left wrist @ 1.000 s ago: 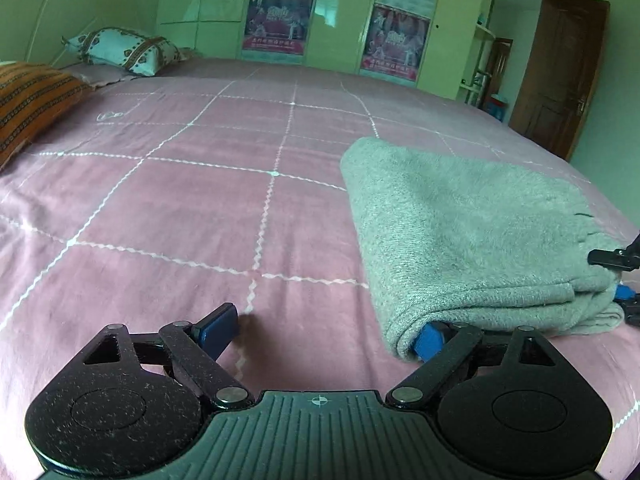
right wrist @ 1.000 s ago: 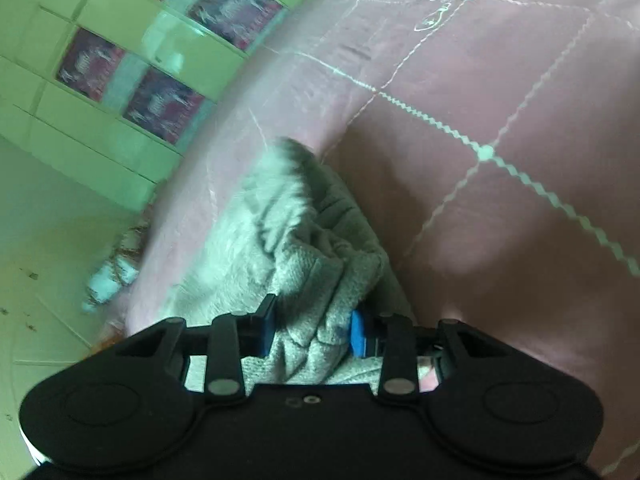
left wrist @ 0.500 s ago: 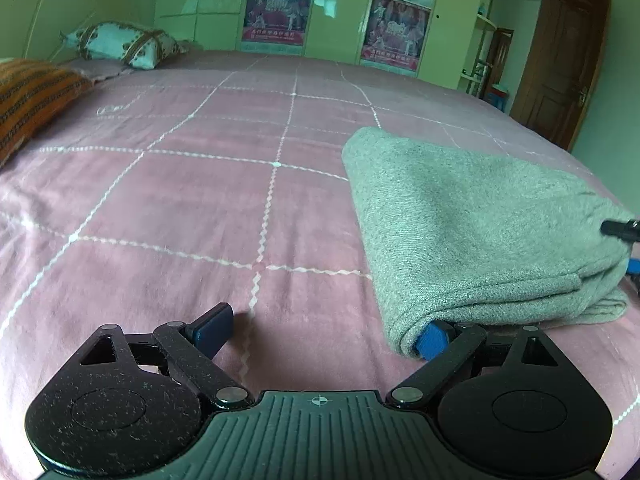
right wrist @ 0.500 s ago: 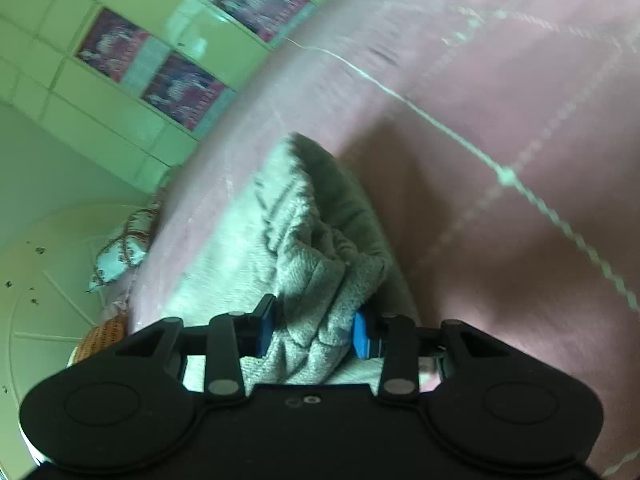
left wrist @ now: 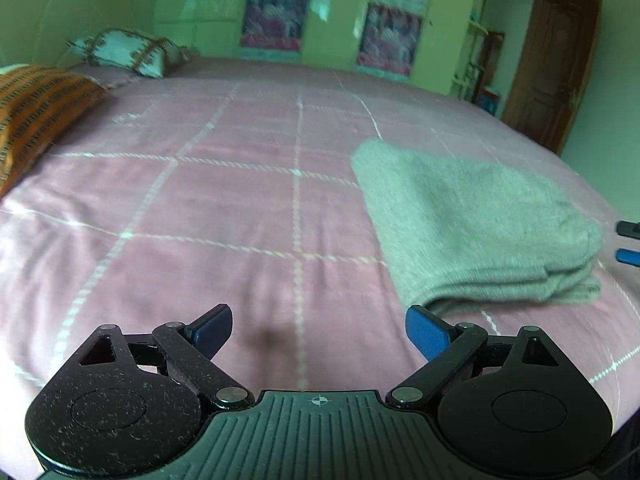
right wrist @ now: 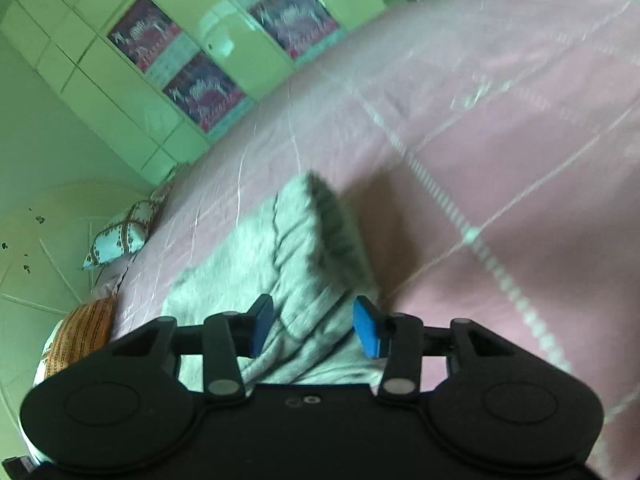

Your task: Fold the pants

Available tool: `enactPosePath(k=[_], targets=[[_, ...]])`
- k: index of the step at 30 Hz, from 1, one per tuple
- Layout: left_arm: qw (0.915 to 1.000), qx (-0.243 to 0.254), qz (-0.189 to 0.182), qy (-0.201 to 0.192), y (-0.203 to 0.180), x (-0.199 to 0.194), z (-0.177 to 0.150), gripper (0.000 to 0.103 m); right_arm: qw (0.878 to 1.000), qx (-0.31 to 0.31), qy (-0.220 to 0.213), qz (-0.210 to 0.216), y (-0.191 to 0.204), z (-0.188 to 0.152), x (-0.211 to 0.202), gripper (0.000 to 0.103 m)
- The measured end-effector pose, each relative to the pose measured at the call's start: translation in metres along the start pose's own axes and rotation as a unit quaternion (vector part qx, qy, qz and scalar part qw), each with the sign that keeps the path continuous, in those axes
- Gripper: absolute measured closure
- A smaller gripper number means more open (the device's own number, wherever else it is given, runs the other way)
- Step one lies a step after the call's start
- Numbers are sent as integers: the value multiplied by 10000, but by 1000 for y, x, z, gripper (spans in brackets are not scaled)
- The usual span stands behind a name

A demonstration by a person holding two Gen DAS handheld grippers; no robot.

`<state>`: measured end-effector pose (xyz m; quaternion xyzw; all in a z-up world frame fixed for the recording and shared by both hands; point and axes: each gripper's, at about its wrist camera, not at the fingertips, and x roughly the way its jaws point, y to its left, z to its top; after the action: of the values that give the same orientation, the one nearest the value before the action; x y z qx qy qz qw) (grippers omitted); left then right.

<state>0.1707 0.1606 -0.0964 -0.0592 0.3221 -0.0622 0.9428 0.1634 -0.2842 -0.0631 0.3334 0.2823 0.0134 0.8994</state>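
The grey pants (left wrist: 472,220) lie folded into a thick rectangle on the pink bed, right of centre in the left wrist view. My left gripper (left wrist: 320,328) is open, drawn back from the pants' near corner, with only bedsheet between its blue pads. Just past the pants' right end, the tips of my right gripper (left wrist: 628,242) poke in from that view's right edge. In the right wrist view the pants (right wrist: 296,240) stretch away from my right gripper (right wrist: 314,326). Its jaws are opening, and the end of the folded stack lies loose between the pads.
The bed has a pink checked sheet (left wrist: 200,208). An orange striped pillow (left wrist: 36,108) and a white patterned pillow (left wrist: 124,52) lie at its far left. Green wardrobes with posters (left wrist: 276,20) stand behind, and a brown door (left wrist: 548,64) is at the far right.
My left gripper has pulled back and up, so its right pad has left the pants' corner. My right gripper has widened off the bunched cloth and risen, and the stack has settled flat.
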Motion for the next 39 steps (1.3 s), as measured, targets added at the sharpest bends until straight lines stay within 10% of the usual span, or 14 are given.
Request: enactPosePath(k=[7,14,19,21,31,39], targets=[[9986,-351,-164,-367,-23,21,34,10,9957,-726,-94,561,38,9,19,66],[9979,-393,35,515,-42,72,18,9,9808,-1637,1053,146,42,-19,67,72],[9979,-404,126,496,-41,63,20,7,9868,-1261,897,477,37,-5,44,64],[9982,-337,175,471,-41,56,23,7,9892,-1239,664,424,34,-6,32,41],[9986,125,299,429,-41,28,23,7,9973,-246,489,485,-10,-2,19,35],[9977,-541,66,397,-16,35,24,7,9969,297,410,609,-29,4,21,22]])
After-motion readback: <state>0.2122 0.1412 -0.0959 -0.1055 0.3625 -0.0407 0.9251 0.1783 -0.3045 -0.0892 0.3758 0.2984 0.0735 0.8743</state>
